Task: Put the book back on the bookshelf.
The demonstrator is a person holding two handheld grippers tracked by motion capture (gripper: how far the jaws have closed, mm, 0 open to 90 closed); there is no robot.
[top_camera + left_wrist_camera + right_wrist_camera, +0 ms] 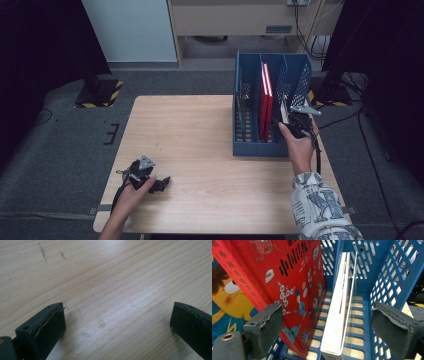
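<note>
A blue slotted file rack [248, 146] stands on the right side of the wooden table [200, 130]. Red books [265, 100] stand upright in its middle compartment. My right gripper [294, 121] is at the rack's near right corner. In the right gripper view its jaws [329, 327] stand wide open on either side of a thin white book [337, 315], which is upright in the rack [392, 277]; neither pad touches it. A red picture book [294, 285] leans just left of it. My left gripper [161, 184] lies low on the table at the near left, open [117, 325] with only bare wood between its jaws.
Dark stands with yellow-black striped bases [100, 92] sit on the grey floor beyond the table. Cables [345, 120] trail off the right side. The rack's left compartment [246, 107] holds nothing that I can see.
</note>
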